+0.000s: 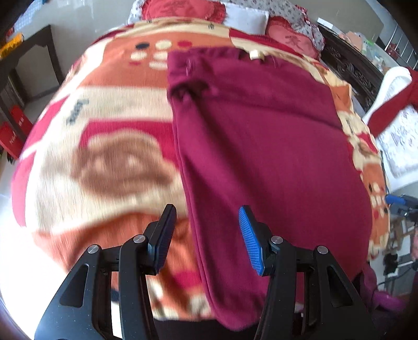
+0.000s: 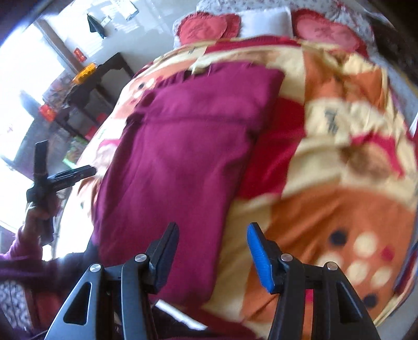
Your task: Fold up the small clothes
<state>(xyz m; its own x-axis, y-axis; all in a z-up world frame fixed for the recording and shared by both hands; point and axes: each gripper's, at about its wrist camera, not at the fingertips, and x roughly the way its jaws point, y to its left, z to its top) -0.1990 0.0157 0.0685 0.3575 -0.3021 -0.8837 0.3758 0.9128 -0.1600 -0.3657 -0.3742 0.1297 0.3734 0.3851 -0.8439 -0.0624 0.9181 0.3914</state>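
A dark magenta garment (image 1: 261, 146) lies spread flat on a bed, folded lengthwise into a long panel that runs from the near edge of the bed up toward the pillows; in the left wrist view its long left edge is a straight fold line, and a pale tag (image 1: 254, 54) shows at its far end. Beneath it lies a fleece blanket (image 1: 104, 146) patterned in orange, cream and red, with a brown cartoon figure and a cluster of pale dots. At the head of the bed sit two red heart-shaped cushions (image 2: 209, 24) with a white pillow (image 2: 266, 19) between them. The left claw (image 1: 206, 235) hovers over the near end of the garment with its jaws apart and nothing between the pads, its black finger over the blanket and its blue finger over the cloth. The right claw (image 2: 213, 251) likewise hangs with its jaws standing apart, gripping nothing, above the garment's near right edge. In the right wrist view the left claw (image 2: 86, 171) also appears at the far left, held by a hand (image 2: 39, 206) in a purple sleeve (image 2: 23, 259). A dark side table (image 2: 104, 75) stands beside the bed against a pale wall. Both views are blurred.
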